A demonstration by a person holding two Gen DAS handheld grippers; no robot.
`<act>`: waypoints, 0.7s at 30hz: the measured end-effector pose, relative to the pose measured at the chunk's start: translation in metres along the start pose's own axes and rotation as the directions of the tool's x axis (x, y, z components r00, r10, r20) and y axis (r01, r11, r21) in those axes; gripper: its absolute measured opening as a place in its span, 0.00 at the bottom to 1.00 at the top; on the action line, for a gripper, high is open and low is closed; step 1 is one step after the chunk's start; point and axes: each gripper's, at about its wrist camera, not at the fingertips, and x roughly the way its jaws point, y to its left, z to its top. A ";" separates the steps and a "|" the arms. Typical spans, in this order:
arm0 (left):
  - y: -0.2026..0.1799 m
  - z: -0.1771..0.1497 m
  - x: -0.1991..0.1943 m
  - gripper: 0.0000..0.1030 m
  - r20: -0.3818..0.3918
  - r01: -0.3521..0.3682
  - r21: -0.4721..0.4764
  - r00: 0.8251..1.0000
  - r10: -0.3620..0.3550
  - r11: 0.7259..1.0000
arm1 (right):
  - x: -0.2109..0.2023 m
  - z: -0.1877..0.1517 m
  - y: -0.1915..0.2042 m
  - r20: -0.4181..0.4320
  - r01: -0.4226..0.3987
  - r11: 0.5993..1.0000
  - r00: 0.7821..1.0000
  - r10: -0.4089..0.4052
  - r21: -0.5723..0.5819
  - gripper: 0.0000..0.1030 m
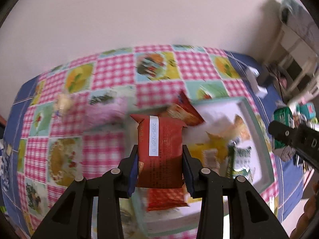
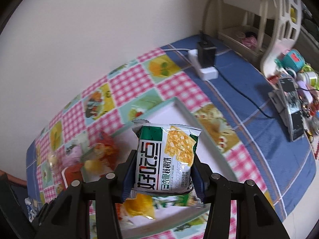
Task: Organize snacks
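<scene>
Gripping one snack packet each, both claws are angled steeply down over the tray.

A red packet [image 1: 160,151] is clamped upright between the pads of the left gripper [image 1: 160,159], while a green-and-white biscuit packet [image 2: 165,159] is pinched in the right gripper [image 2: 162,171]. Beneath and beyond both claws a white tray [image 2: 185,109] is seen, with blurred snacks lying in it. Only in the left view is the right gripper shown from outside, far to the right of the claw. Only in the right view are a white power strip [image 2: 203,67] and a phone [image 2: 292,107] seen clearly beyond the claw. A chequered pink tablecloth [image 1: 111,71] is spread against a pale wall [image 1: 139,16].
</scene>
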 end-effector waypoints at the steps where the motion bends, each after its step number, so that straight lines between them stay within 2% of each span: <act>1: -0.006 -0.003 0.004 0.40 -0.010 0.008 0.009 1.000 -0.008 1.000 | 0.002 0.000 -0.005 -0.005 0.010 1.000 1.000 -0.010 0.003 0.51; 6: -0.021 -0.010 0.019 0.40 -0.034 0.000 0.038 0.999 0.002 0.999 | 0.017 -0.001 -0.024 -0.045 0.072 0.997 0.996 -0.071 0.013 0.51; 13: -0.016 -0.013 0.028 0.40 -0.039 -0.012 0.024 0.999 0.013 1.000 | 0.052 -0.006 -0.032 -0.139 0.144 0.990 0.980 -0.142 0.002 0.51; 21: -0.018 -0.012 0.035 0.40 -0.046 -0.009 0.023 0.999 0.010 1.000 | 0.066 -0.009 -0.036 -0.163 0.191 0.982 0.968 -0.189 -0.007 0.51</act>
